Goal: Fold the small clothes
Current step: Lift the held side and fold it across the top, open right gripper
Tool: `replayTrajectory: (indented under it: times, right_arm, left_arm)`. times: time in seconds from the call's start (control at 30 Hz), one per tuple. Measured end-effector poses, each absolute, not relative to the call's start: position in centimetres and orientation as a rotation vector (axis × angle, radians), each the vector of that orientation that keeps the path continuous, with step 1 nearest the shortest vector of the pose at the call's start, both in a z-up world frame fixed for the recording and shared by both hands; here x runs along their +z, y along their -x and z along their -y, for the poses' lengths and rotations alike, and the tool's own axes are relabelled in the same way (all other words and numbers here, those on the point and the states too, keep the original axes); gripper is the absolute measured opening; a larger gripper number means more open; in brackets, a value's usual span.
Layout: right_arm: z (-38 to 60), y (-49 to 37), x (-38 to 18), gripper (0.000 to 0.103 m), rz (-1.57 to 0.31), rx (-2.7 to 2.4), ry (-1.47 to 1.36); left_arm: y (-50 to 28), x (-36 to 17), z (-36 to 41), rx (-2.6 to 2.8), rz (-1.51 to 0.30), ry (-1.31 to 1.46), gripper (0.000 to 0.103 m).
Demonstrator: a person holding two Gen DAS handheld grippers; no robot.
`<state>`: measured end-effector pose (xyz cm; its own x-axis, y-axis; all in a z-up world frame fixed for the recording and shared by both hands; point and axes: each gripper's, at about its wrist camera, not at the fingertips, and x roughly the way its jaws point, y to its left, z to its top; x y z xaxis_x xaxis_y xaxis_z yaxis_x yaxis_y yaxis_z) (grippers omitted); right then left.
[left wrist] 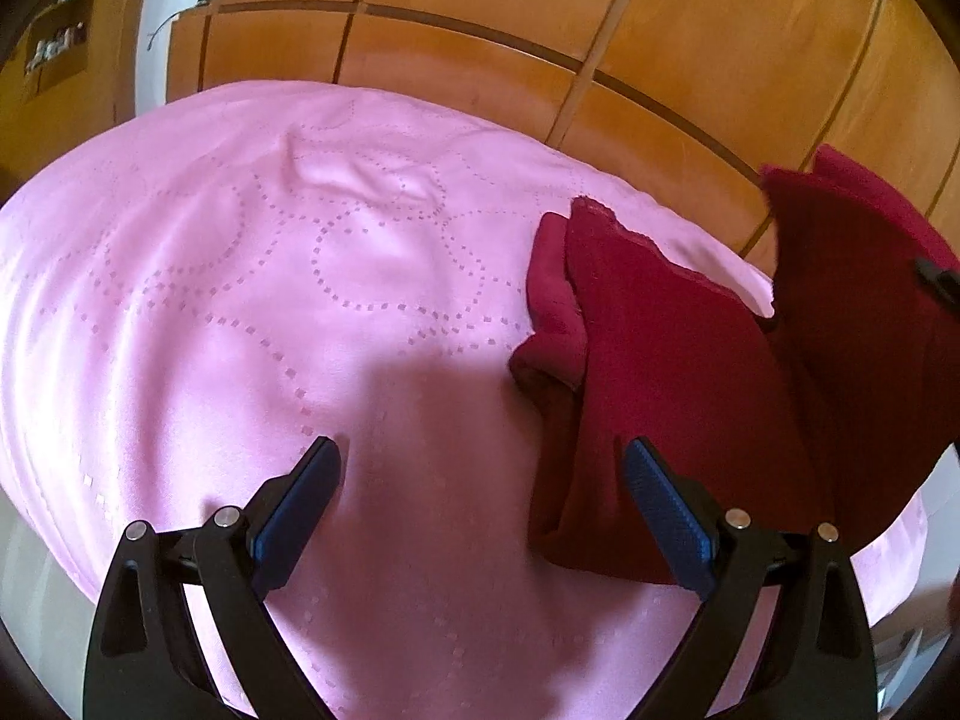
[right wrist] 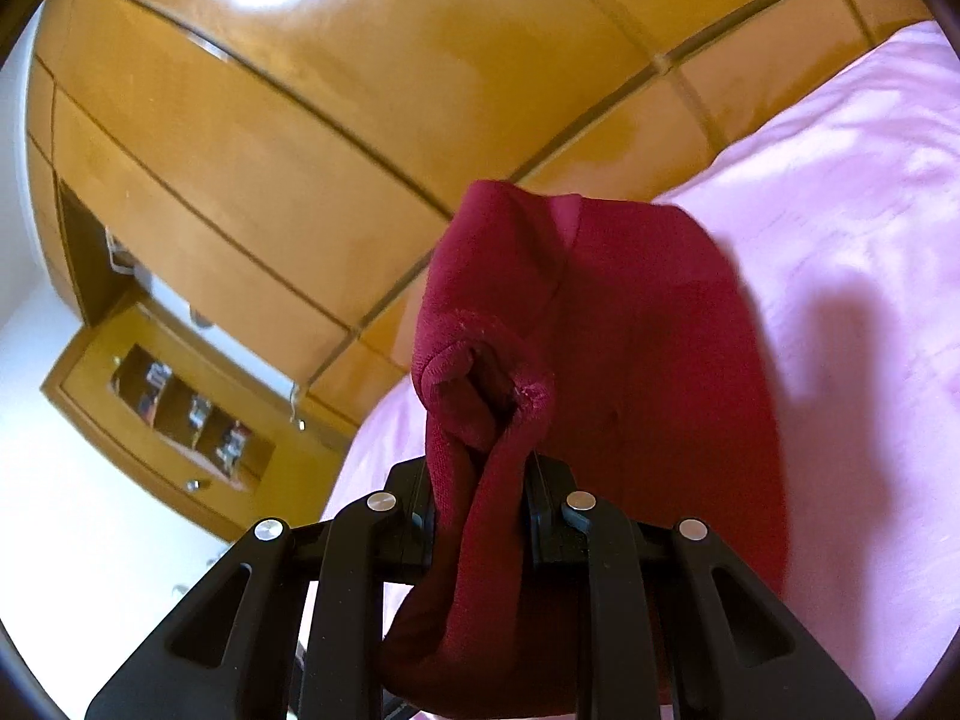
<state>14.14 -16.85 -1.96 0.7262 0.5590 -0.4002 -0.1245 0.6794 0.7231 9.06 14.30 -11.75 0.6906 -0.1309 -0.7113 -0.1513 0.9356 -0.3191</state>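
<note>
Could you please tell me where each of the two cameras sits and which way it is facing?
Left wrist: sits on the left gripper, looking forward and down over the pink bedspread toward the wooden wardrobe; its two open blue-padded fingers show, with the dark red garment to the right.
Right wrist: sits on the right gripper, tilted up at the wardrobe; its black fingers show, clamped on the garment.
Shared: garment, bedspread, wardrobe.

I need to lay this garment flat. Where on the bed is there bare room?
The pink bedspread is bare left of the red garment, from the open left gripper back to the wooden wardrobe. The right side is crowded: the right gripper holds the garment up there.
</note>
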Motion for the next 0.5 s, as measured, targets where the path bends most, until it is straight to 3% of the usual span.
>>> replayTrajectory:
  times: [0.47, 0.5]
  right_arm:
    - [5.7, -15.3, -7.4, 0.02, -0.844, 0.47, -0.452]
    - [5.3, -15.1, -7.6, 0.024, -0.848, 0.469, -0.426]
  left_arm:
    - [-8.8, -11.7, -14.9, 0.027, -0.812, 0.418, 0.095]
    - [-8.8, -11.7, -15.0, 0.029, -0.812, 0.421, 0.095]
